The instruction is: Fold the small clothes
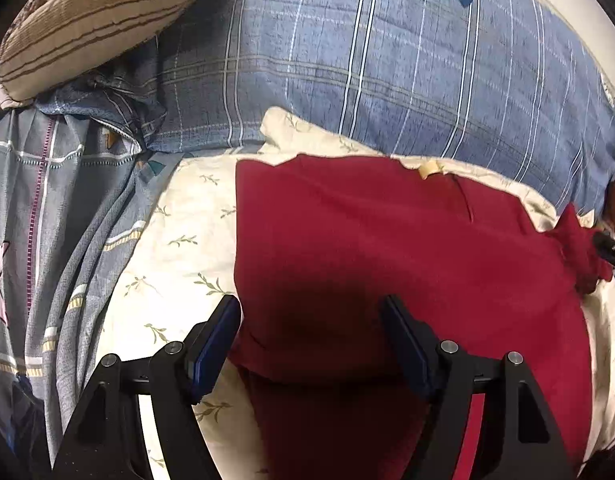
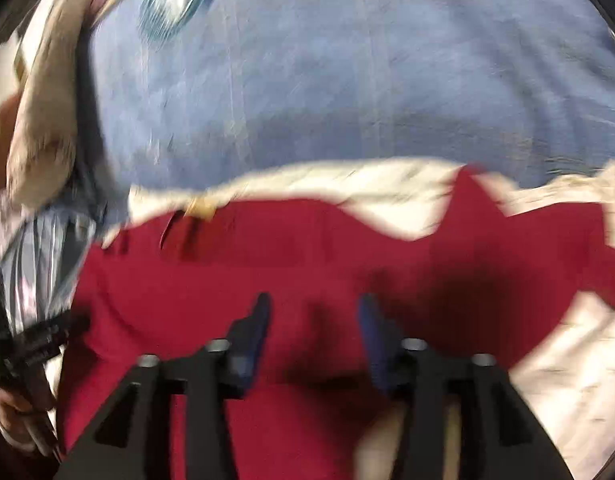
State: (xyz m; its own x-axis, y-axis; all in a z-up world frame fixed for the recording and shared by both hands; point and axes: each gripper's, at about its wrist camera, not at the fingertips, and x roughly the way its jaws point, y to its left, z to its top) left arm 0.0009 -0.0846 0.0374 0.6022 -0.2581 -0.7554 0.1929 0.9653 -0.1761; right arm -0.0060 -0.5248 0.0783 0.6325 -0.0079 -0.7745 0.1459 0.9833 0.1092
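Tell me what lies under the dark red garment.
The dark red garment lies spread on a cream cloth with a leaf print, which shows around its edges. The blue plaid bedcover lies beyond. Whatever is beneath the garment's middle is hidden.

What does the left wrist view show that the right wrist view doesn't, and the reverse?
Only the left wrist view shows the brown striped pillow and the grey patterned sheet, sharply. Only the right wrist view, which is blurred, shows the garment's pointed far edge and the person's hand. Both share the red garment on the cream floral cloth, the blue plaid bedding, and open grippers: left gripper, right gripper.
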